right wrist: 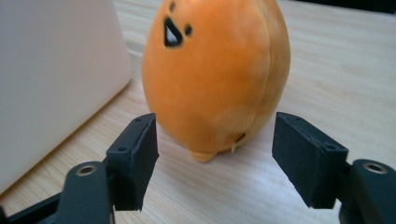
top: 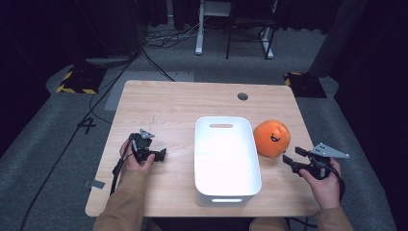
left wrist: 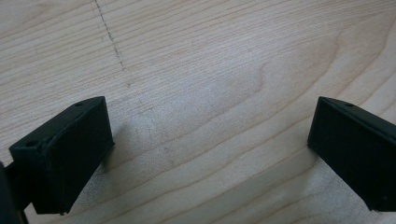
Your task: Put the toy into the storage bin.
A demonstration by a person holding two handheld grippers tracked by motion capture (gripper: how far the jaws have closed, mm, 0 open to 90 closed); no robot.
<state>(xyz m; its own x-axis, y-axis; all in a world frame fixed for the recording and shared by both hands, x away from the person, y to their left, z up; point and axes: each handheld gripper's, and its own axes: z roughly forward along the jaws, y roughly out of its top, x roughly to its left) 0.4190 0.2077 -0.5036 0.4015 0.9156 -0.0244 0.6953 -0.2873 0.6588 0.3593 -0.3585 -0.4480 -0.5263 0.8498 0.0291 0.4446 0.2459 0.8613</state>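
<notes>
Right gripper (right wrist: pixel 215 158) nearest camera, jaws wide, nothing held, aimed at orange plush toy (right wrist: pixel 215 74) just ahead. Toy stands on wooden table (top: pixel 168 103), at 3 o'clock of white bin (top: pixel 226 185), just beside its wall. Long axis upright, face toward bin. Left gripper (left wrist: pixel 210 154) wide, idle over bare wood. Judged early: grasp not yet made, bin empty, lift and placing remain.

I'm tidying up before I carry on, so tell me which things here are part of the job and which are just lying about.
Part of the job:
- round orange plush toy with a black face, in front of the open right gripper
- white rectangular plastic bin, beside the toy

Just lying about:
- open left gripper, idle over the bare light wooden table
- black cables on the grey floor
</notes>
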